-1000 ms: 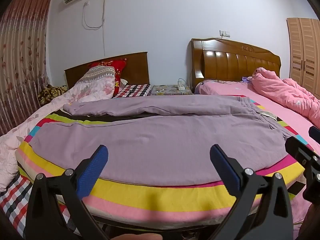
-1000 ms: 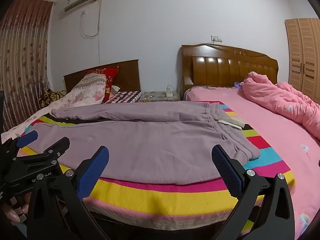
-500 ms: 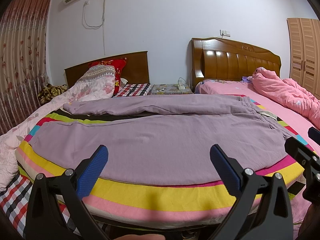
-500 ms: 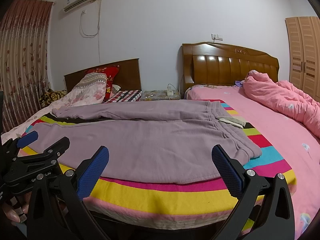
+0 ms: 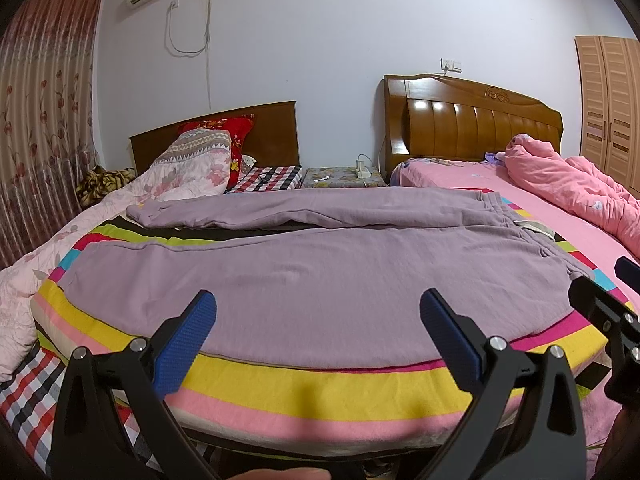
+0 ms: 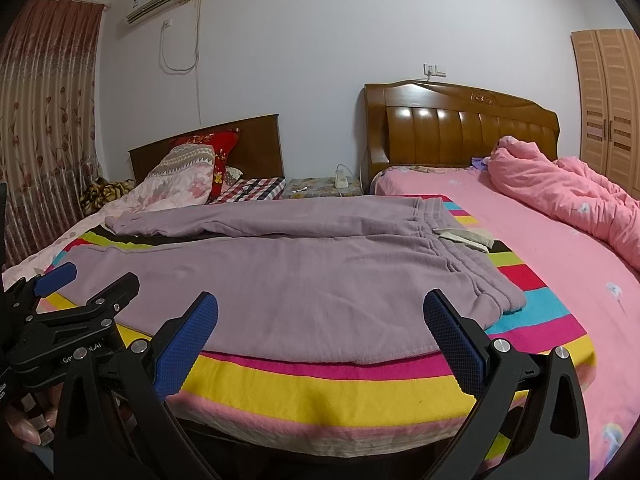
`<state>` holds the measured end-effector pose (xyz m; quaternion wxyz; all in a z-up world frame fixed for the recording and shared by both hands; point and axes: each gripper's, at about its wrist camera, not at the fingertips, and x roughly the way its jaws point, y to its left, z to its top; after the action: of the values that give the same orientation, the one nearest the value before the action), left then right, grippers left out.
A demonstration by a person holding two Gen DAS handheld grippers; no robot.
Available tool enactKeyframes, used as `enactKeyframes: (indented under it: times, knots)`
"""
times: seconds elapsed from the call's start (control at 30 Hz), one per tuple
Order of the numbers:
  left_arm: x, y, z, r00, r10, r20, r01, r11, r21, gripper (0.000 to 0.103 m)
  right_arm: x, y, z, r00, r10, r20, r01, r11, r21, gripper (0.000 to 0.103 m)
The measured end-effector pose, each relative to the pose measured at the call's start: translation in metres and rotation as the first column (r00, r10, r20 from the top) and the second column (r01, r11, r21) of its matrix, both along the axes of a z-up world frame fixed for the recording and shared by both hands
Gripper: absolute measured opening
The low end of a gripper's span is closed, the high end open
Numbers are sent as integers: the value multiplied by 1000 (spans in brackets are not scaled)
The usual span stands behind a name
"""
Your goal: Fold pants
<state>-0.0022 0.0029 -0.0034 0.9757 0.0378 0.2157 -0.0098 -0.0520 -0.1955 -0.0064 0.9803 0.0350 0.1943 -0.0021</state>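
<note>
Above unmoved pants (image 5: 320,272), both grippers unchanged.

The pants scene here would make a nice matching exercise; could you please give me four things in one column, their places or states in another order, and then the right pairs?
Things:
1. purple pants
2. left gripper
3. pink quilt
4. striped blanket

Places or states:
A. bunched up near the tall headboard
B. open, hovering at the near bed edge
C. spread flat, legs apart, waistband to the right
D. lying under the pants

Pairs: 1-C, 2-B, 3-A, 4-D
</note>
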Motion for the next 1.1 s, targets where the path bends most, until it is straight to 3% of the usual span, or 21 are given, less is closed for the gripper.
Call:
enactKeyframes:
  times: [1.1]
  knots:
    - [0, 5, -8, 1000, 1, -7, -1, 1000, 0, 102, -3, -2, -1, 1000, 4, -17, -4, 1000, 14, 99]
